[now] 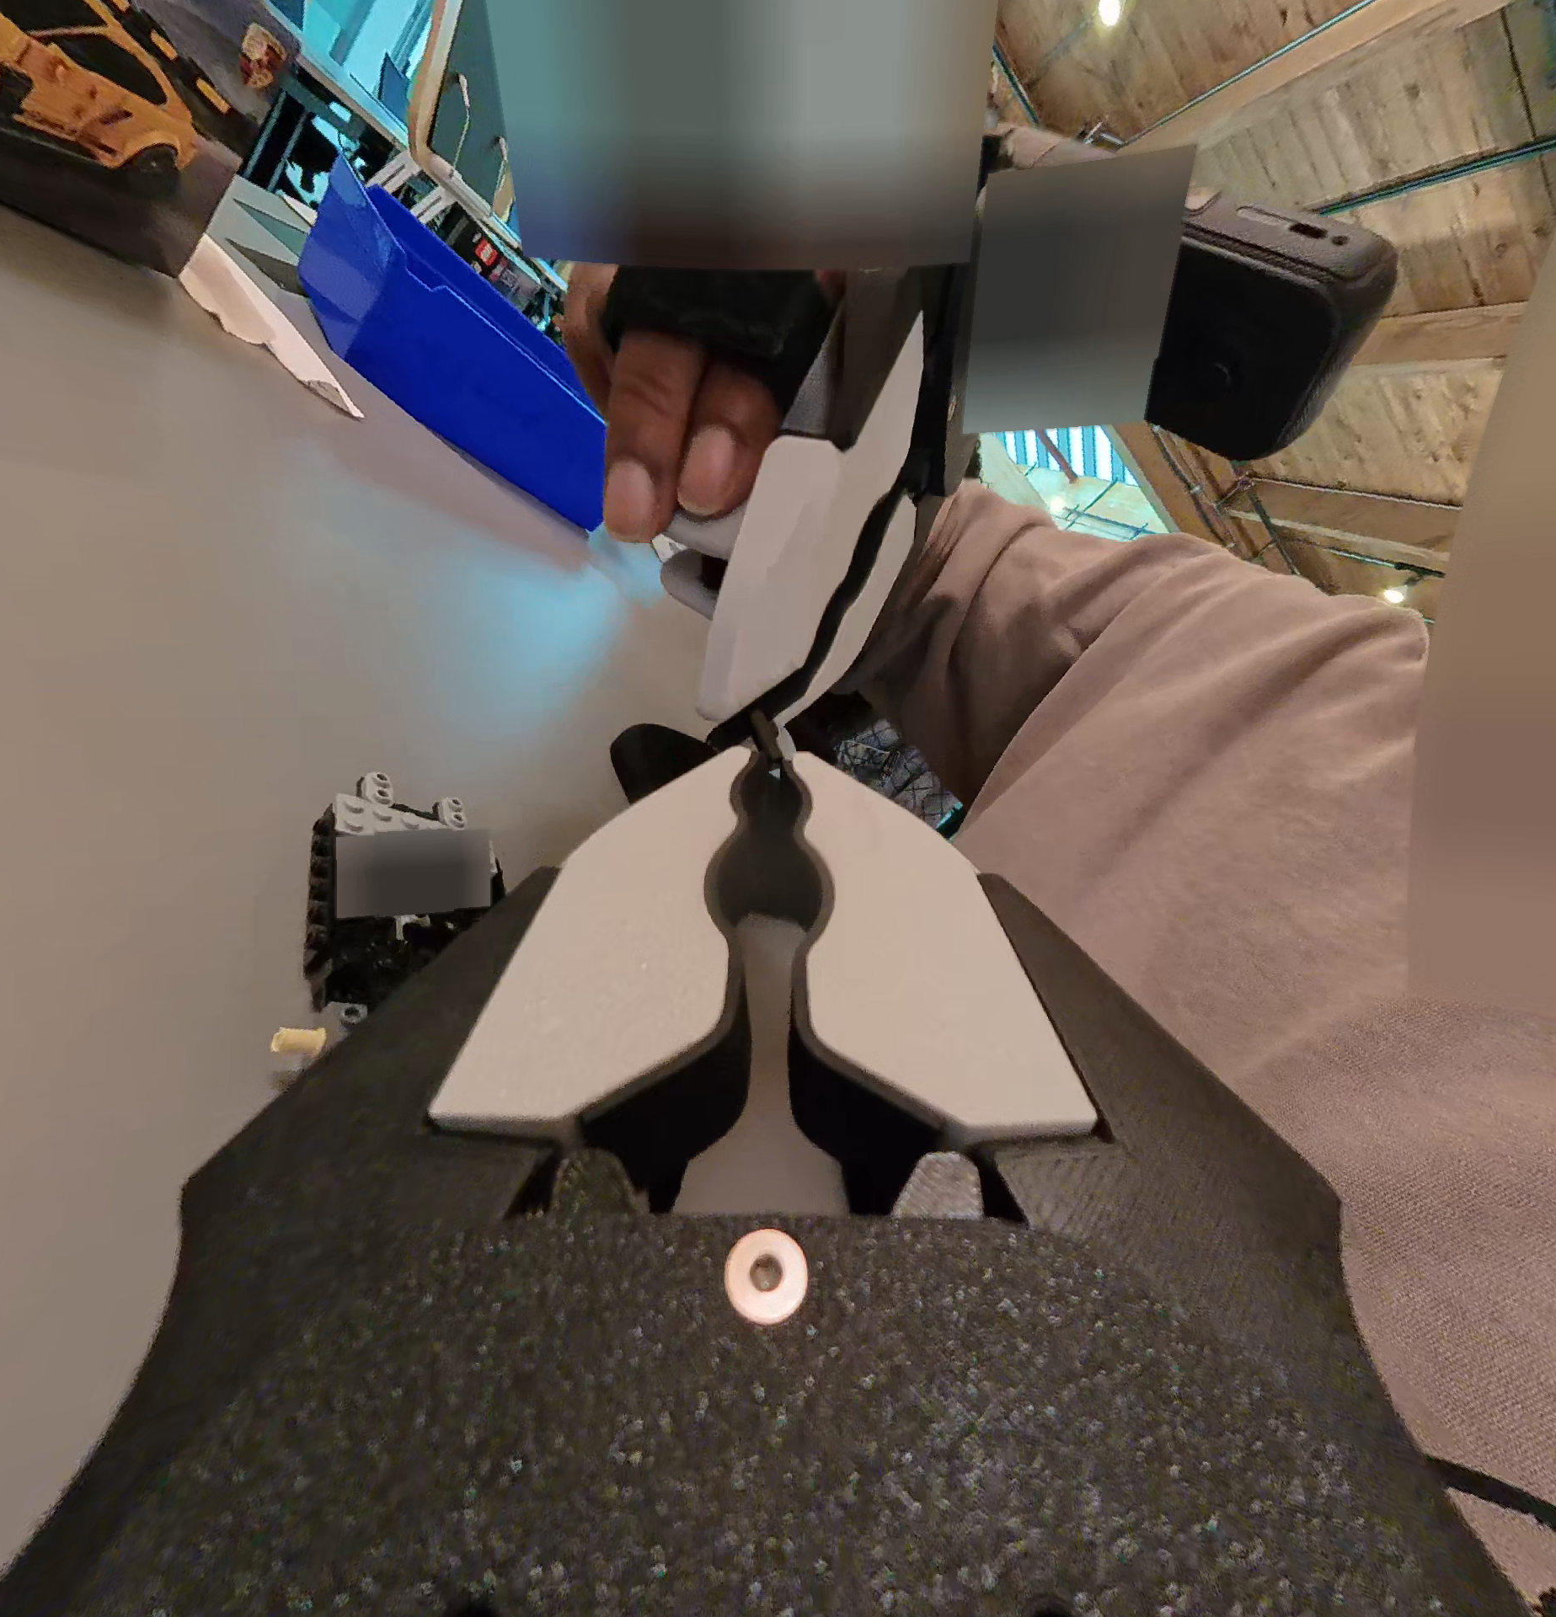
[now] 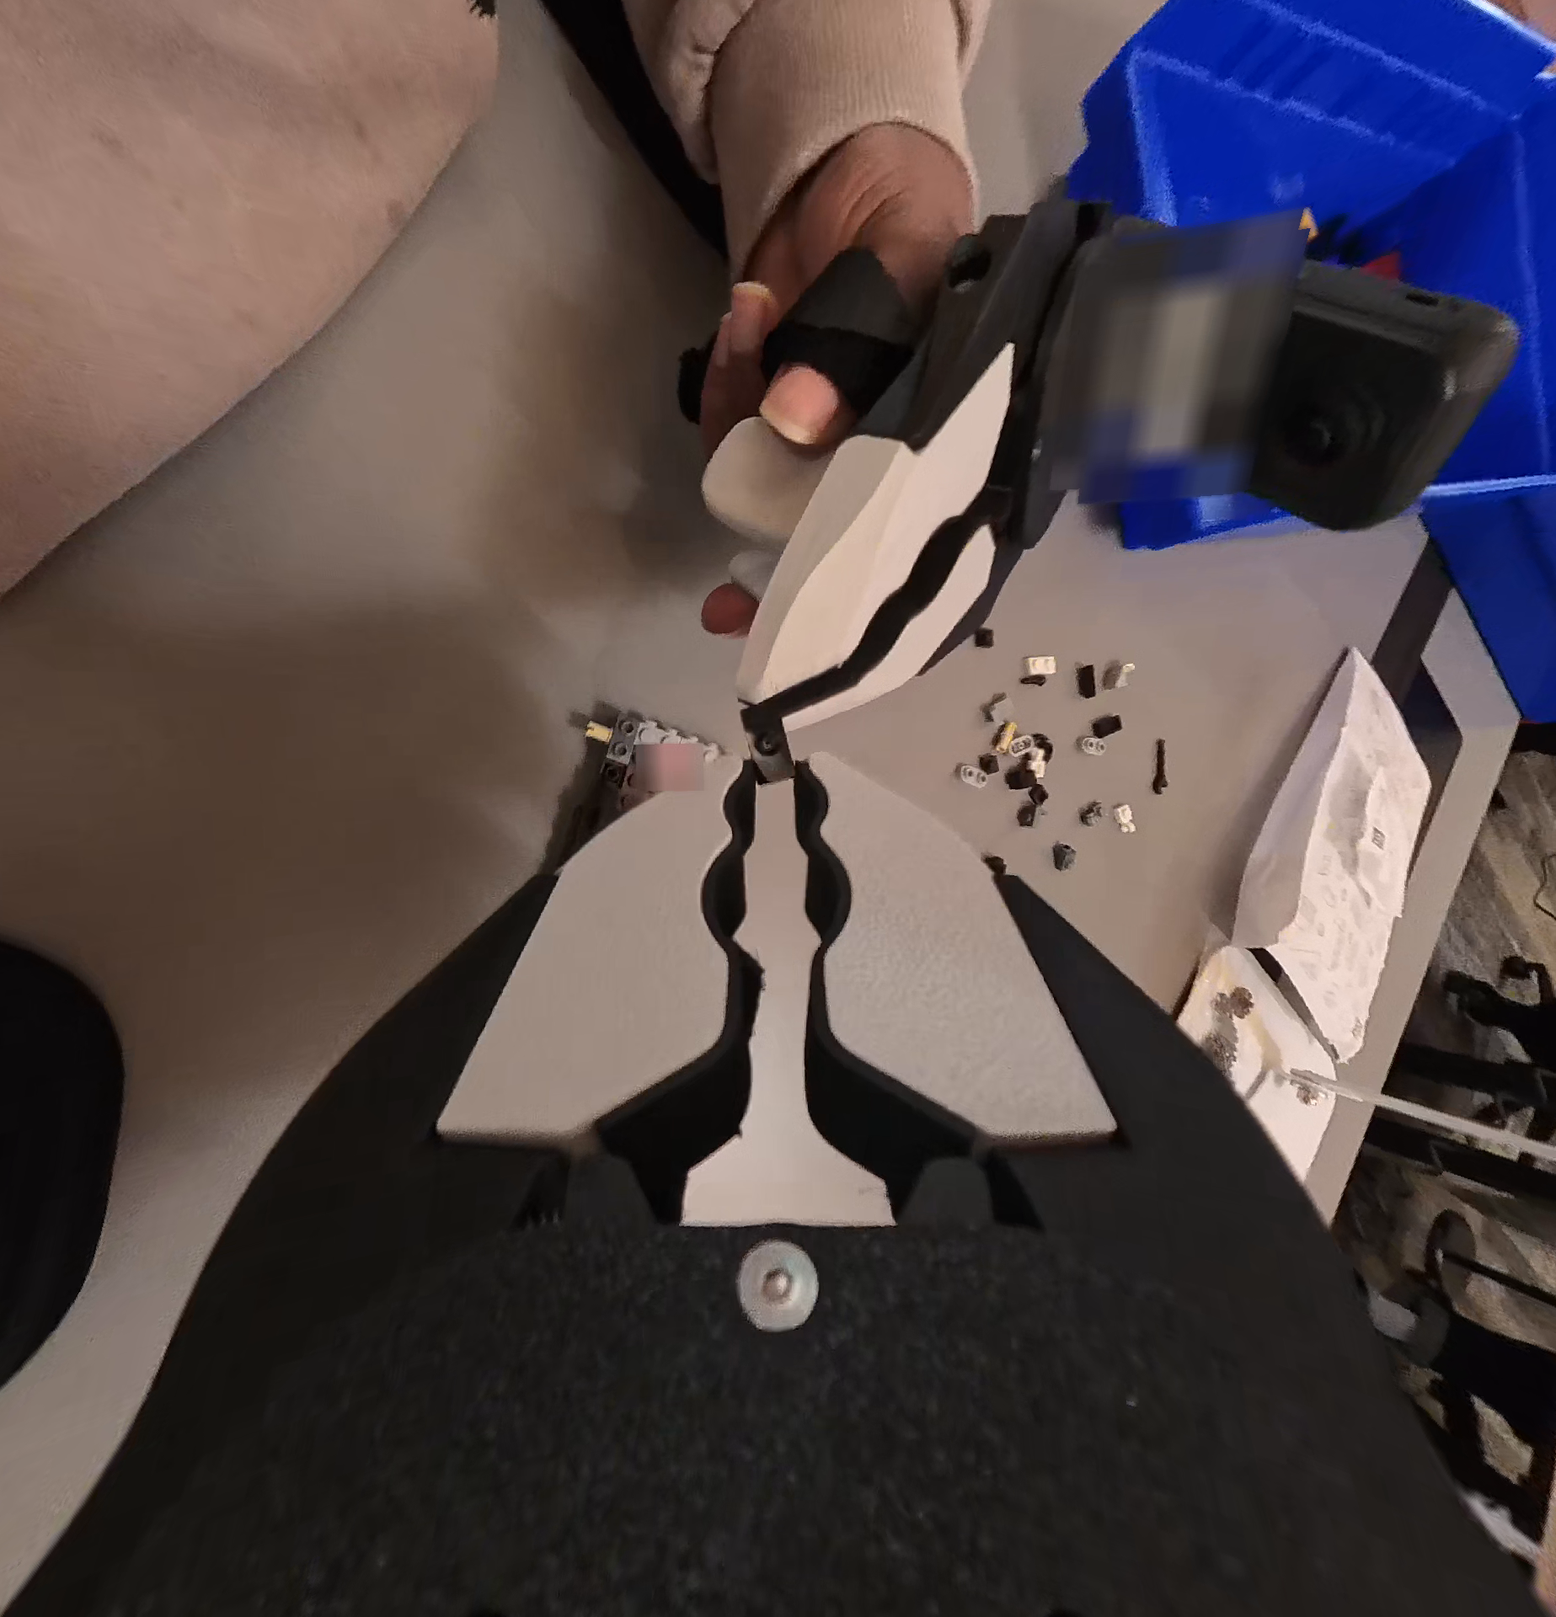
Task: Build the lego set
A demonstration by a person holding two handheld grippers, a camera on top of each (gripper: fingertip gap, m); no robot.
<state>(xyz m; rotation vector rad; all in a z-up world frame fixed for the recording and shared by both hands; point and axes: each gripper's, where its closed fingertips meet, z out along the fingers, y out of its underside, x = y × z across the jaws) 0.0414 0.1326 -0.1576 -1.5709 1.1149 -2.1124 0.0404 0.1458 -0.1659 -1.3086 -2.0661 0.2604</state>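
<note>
My left gripper (image 1: 767, 761) and right gripper (image 2: 772, 770) meet tip to tip above the table. Both are shut on a small black lego piece (image 2: 767, 748), which also shows in the left wrist view (image 1: 770, 744). I cannot tell whether it is one part or two joined. The right gripper (image 1: 752, 726) comes in from above in the left wrist view, and the left gripper (image 2: 757, 710) does the same in the right wrist view. A partly built black and grey lego assembly (image 1: 380, 945) lies on the table below; it also shows in the right wrist view (image 2: 621, 757).
Several loose small lego pieces (image 2: 1032, 757) lie scattered to the right. Blue bins (image 2: 1369, 131) stand at the table's far side, one visible in the left wrist view (image 1: 441, 350). Paper bags and printed sheets (image 2: 1334, 831) lie near the table edge. A cream piece (image 1: 297, 1039) lies by the assembly. My left and right fingertips are right by each other.
</note>
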